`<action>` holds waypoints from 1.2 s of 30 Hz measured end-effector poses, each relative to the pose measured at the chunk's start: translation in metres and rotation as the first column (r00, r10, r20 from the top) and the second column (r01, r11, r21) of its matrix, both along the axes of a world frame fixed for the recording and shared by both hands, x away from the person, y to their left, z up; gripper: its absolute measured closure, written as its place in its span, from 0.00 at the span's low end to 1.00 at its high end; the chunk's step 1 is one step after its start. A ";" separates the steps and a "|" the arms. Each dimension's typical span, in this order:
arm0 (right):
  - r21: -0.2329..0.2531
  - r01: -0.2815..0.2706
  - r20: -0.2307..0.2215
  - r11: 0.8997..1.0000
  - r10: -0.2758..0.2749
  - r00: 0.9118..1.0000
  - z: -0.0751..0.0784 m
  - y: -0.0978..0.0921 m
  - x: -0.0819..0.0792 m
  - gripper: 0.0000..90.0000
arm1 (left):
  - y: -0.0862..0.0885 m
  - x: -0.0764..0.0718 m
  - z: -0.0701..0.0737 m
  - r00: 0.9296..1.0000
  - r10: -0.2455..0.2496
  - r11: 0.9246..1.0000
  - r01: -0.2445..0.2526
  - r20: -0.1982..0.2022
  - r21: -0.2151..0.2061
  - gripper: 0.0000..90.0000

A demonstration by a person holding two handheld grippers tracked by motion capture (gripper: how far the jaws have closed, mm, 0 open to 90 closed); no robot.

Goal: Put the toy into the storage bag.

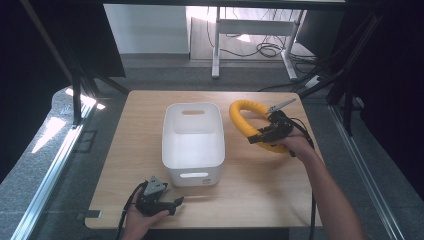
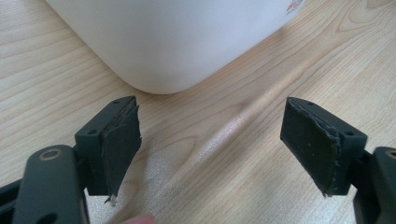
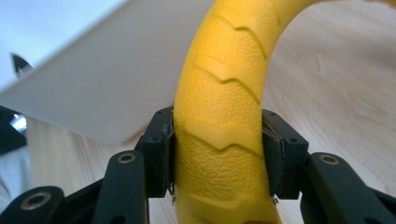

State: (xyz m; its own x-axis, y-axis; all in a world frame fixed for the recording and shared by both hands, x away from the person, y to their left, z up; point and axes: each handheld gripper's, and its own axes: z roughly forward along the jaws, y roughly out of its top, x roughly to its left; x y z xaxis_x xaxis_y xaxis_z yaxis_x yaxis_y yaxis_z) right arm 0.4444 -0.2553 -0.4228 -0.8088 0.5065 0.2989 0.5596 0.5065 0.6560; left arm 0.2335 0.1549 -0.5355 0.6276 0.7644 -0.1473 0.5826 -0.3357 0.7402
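Observation:
A yellow ring [image 1: 243, 116] with a ridged, pebbled surface lies on the wooden table [image 1: 140, 145] to the right of a white plastic bin [image 1: 193, 142]. My right gripper [image 1: 256, 137] is shut on the ring's near side; in the right gripper view both pads press the yellow ring [image 3: 224, 116], with the white bin [image 3: 93, 84] behind it at left. My left gripper [image 1: 178, 204] rests near the table's front edge, just below the bin's near left corner. Its jaws stand wide open with nothing between them, facing the bin's rounded corner [image 2: 168, 46].
The bin has handle slots at its near and far ends. A thin grey clip-like piece [image 1: 281, 105] pokes out by the ring's far right side. Beyond the table's far edge stand a white desk frame [image 1: 252, 30] and cables on the floor.

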 end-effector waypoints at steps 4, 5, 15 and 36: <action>0.061 0.009 0.014 0.998 -0.010 1.000 0.012 -0.003 -0.001 0.58 | 0.000 0.000 0.000 1.000 0.000 1.000 0.000 0.000 0.000 0.22; 0.073 0.011 0.020 0.997 -0.013 1.000 0.015 -0.004 -0.001 0.58 | 0.000 0.000 0.000 1.000 0.000 1.000 0.000 0.000 0.000 0.22; 0.192 0.047 0.069 0.980 -0.061 0.996 0.033 -0.017 -0.005 0.58 | -0.001 0.000 0.000 1.000 -0.001 1.000 0.001 0.002 -0.001 0.22; 0.335 0.030 0.130 0.942 -0.077 0.988 0.053 -0.025 -0.023 0.58 | -0.002 -0.001 0.000 1.000 -0.001 1.000 0.001 0.000 0.002 0.22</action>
State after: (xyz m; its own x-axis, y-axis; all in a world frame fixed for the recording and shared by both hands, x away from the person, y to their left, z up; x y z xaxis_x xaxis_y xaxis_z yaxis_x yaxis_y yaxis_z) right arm 0.4217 -0.2805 -0.3694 -0.8289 0.4417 0.3433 0.4707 0.2190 0.8547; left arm 0.2329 0.1533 -0.5353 0.6287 0.7639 -0.1454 0.5818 -0.3381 0.7397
